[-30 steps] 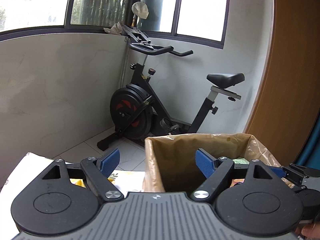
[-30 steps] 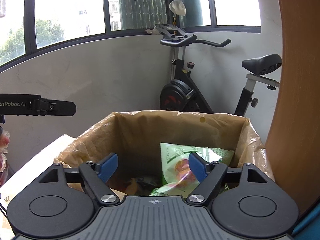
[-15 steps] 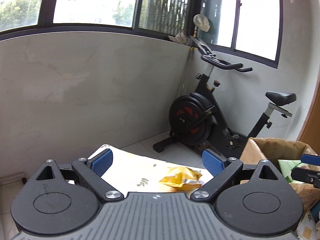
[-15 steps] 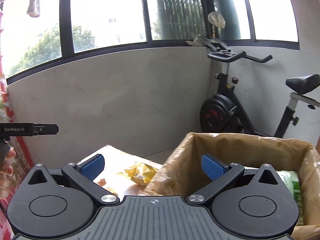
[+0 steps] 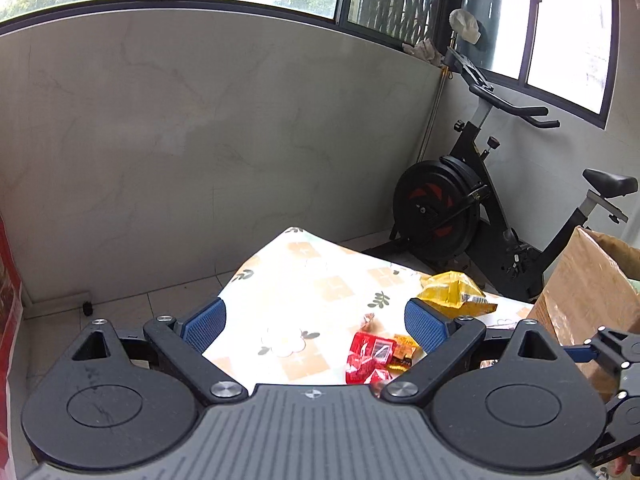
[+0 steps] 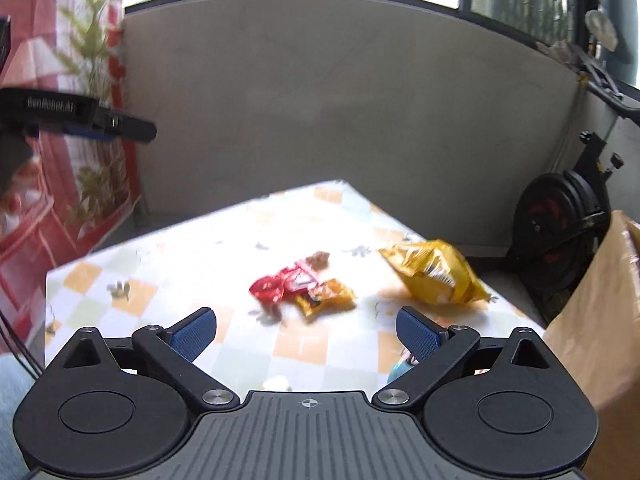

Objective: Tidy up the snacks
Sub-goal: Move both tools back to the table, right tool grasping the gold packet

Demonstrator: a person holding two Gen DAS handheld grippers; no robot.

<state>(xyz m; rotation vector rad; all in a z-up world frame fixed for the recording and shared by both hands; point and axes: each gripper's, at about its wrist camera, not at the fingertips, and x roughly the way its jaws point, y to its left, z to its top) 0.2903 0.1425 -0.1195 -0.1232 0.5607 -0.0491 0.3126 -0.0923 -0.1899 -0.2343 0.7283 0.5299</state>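
Note:
A yellow snack bag (image 6: 436, 272) lies on the patterned tablecloth (image 6: 200, 256), also in the left wrist view (image 5: 456, 292). A red packet (image 6: 280, 284) and a small orange packet (image 6: 326, 300) lie next to each other near the table's middle; the left wrist view shows them too, the red packet (image 5: 370, 356) close under my left gripper. My left gripper (image 5: 314, 326) is open and empty above the table. My right gripper (image 6: 306, 332) is open and empty, above the table in front of the packets. The brown box (image 6: 600, 320) stands at the right.
An exercise bike (image 5: 460, 204) stands on the floor beyond the table, by the grey wall. A red patterned curtain (image 6: 60, 184) hangs at the left. The left gripper's body (image 6: 80, 120) shows at upper left in the right wrist view. A small blue object (image 6: 400, 368) lies by my right finger.
Both grippers have swung left, away from the brown box and over the table. The loose packets have come into view. Both stay open and empty.

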